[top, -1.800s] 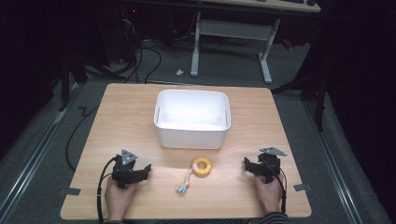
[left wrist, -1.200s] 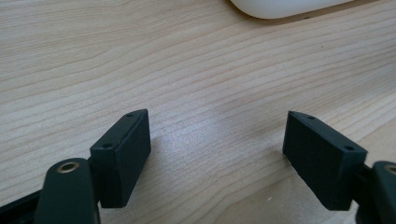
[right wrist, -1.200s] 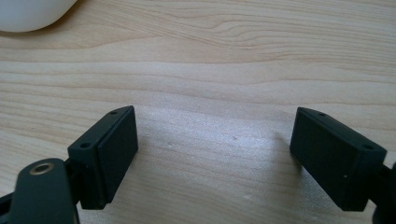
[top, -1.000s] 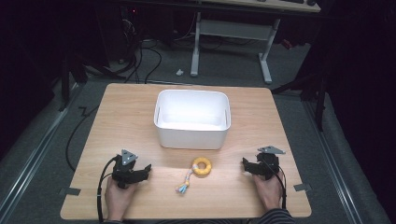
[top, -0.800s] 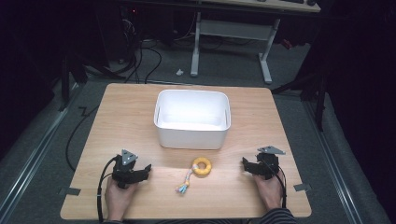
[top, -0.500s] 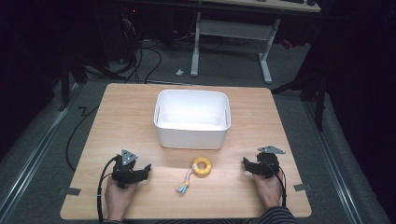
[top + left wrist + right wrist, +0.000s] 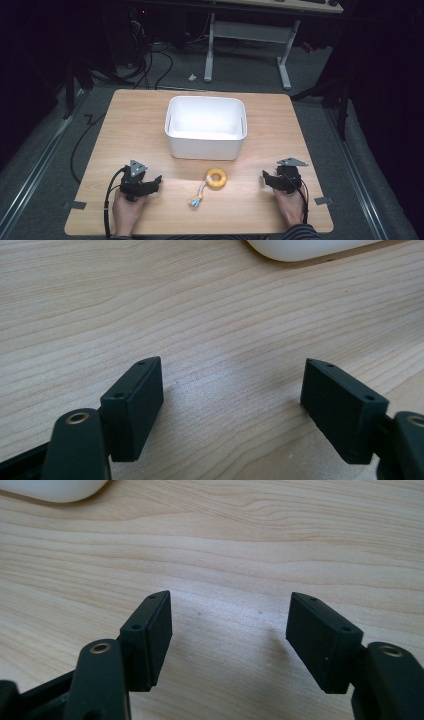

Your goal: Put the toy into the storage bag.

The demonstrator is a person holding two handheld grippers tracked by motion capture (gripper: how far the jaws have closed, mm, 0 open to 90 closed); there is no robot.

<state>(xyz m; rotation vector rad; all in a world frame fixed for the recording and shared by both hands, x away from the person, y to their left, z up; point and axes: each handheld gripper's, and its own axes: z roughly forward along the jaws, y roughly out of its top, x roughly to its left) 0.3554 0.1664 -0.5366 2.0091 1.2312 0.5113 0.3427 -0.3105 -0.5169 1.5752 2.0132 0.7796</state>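
Observation:
A yellow ring (image 7: 216, 178) with a short multicoloured cord (image 7: 197, 196) lies on the wooden table (image 7: 260, 130), just in front of a white bin (image 7: 206, 126). My left gripper (image 7: 156, 181) rests on the table left of the ring, held by a hand, open with only bare wood between its jaws (image 7: 232, 390). Right of the ring, my right gripper (image 7: 264, 179) also rests low on the table, open and holding nothing (image 7: 230, 622). Both point inward toward the ring, each well apart from it.
The white bin's corner shows at the top of the left gripper view (image 7: 310, 247) and the right gripper view (image 7: 50, 490). Cables (image 7: 107, 210) trail from each gripper. Beyond the table's far edge are desk legs (image 7: 285, 65) and floor cables.
The right gripper shifted very slightly left and back again. Otherwise nothing has visibly moved.

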